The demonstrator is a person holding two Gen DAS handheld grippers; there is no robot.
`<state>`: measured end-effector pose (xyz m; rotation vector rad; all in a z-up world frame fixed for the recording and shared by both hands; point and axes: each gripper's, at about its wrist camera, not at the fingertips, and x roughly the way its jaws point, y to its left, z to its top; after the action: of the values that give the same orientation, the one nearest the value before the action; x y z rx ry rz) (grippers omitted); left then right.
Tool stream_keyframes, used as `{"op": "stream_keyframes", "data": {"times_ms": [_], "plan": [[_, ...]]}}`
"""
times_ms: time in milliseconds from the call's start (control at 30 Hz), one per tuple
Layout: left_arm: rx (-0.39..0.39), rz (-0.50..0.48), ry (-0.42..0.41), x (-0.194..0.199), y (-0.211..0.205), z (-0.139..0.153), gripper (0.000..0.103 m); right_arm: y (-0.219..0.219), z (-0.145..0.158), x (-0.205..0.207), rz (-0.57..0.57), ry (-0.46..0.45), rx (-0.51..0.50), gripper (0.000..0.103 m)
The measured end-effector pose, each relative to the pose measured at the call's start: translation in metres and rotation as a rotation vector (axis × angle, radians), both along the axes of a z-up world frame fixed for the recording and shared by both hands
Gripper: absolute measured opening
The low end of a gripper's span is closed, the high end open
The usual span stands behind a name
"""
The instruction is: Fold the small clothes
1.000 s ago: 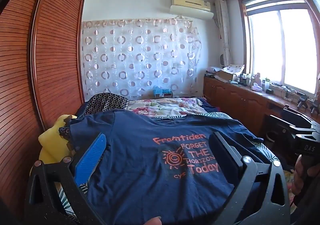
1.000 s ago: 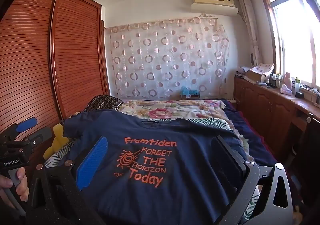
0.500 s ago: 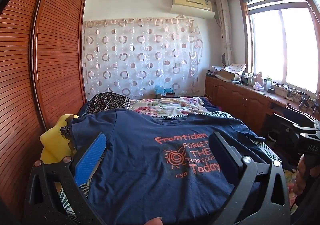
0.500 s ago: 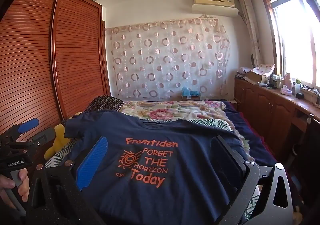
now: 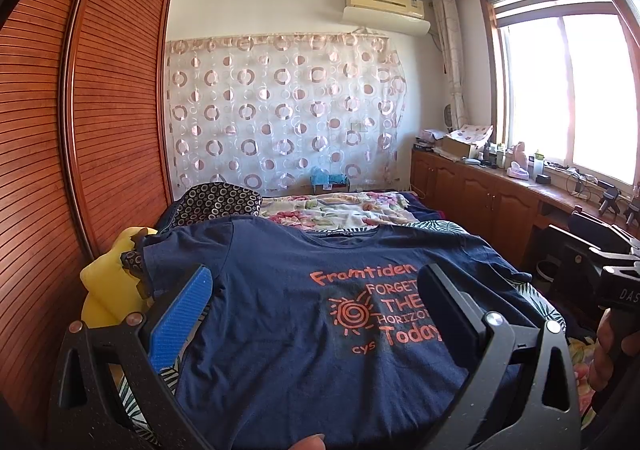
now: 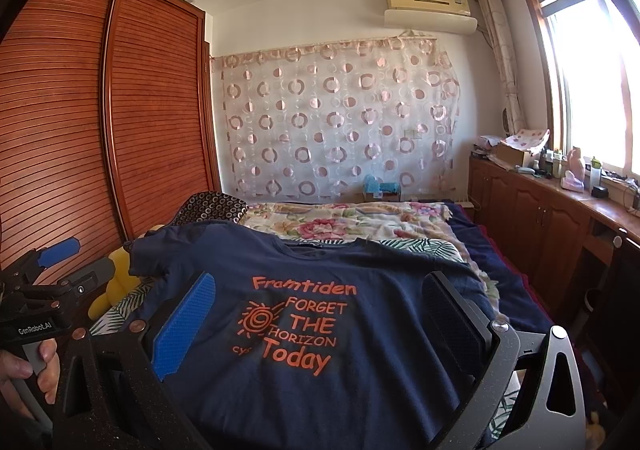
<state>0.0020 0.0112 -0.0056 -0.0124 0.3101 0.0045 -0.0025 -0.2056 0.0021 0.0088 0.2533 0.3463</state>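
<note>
A navy T-shirt (image 5: 280, 310) with orange print lies spread flat, front up, on the bed; it also shows in the right wrist view (image 6: 360, 378). My left gripper (image 5: 316, 286) is open and empty, held above the shirt's lower left part. My right gripper (image 6: 320, 290) is open and empty above the shirt's lower right part. The left gripper shows at the left edge of the right wrist view (image 6: 40, 270), and the right gripper at the right edge of the left wrist view (image 5: 600, 250). The shirt's hem is hidden below both views.
A floral blanket (image 5: 340, 210) lies on the bed beyond the shirt, with a dark ring-patterned pillow (image 5: 216, 202) at its left. A yellow plush toy (image 5: 108, 282) sits at the bed's left edge. A slatted wooden wardrobe (image 5: 80, 130) stands left; a wooden cabinet (image 5: 480, 194) runs along the right.
Both grippers have tilted up a little, so the shirt sits lower in both views. Both grippers stay open and the shirt has not moved.
</note>
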Motion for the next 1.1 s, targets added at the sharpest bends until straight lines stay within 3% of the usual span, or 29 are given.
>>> {"op": "stream_keyframes", "data": {"times_ms": [1100], "plan": [[0.006, -0.01, -0.009, -0.0017, -0.0075, 0.0027, 0.103, -0.0002, 0.0027, -0.0005, 0.003, 0.002, 0.005, 0.103]]}}
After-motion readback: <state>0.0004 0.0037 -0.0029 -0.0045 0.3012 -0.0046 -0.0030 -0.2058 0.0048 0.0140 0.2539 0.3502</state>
